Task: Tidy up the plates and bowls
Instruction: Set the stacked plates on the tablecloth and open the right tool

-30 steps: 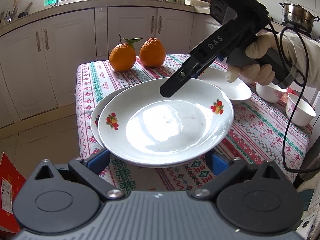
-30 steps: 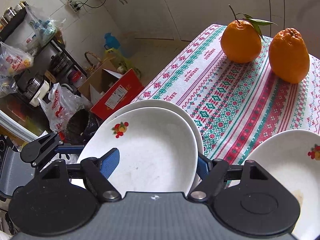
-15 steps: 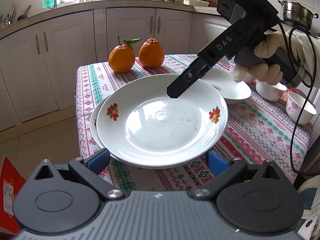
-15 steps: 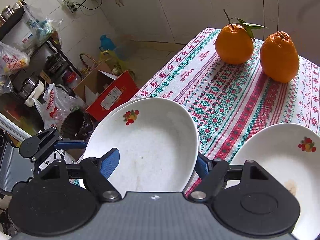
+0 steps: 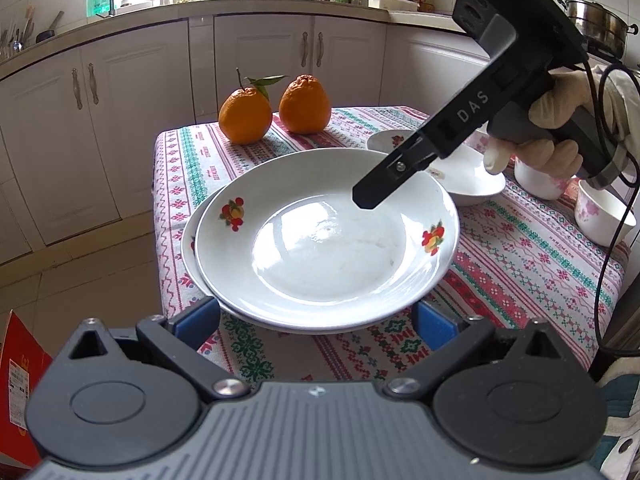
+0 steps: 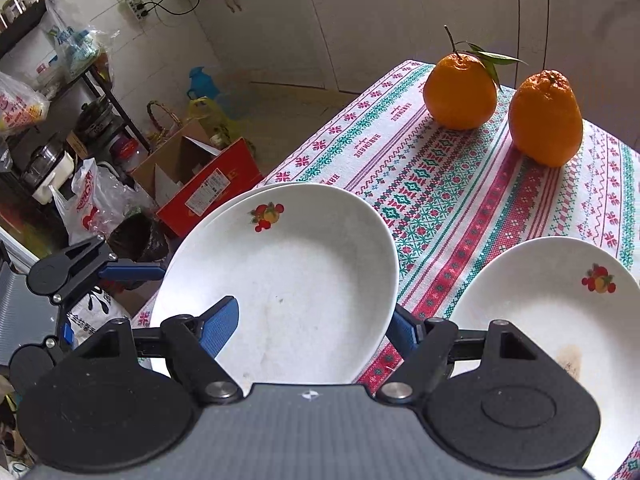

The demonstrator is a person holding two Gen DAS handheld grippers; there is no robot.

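The top plate [image 5: 328,248], white with small fruit decals on its rim, lies on a second plate [image 5: 190,240] of the same kind, slightly off-centre, so the lower one shows as a crescent on the left. The pair sits at the near left corner of the tabletop [image 5: 520,248], which is covered by a red, green and white patterned cloth.

The right tongs [image 6: 313,312] stand apart and straddle the top plate's rim: one blue pad hangs over the plate's well, the other is outside the rim, and the gap between them is far wider than the rim. A gloved hand [image 5: 552,140] holds their grip.

The left tongs [image 5: 316,310] are spread wide at the stack's near edge, which lies between the blue fingers; I cannot tell whether the pads press on it.

Just beside the stack, to the right, lies a third plate [image 6: 540,300] with a brown stain in it. Two small bowls [image 5: 604,216] stand beyond it near the tabletop's right edge. Two oranges [image 5: 245,116] sit side by side at the far end, one with stem and leaves.
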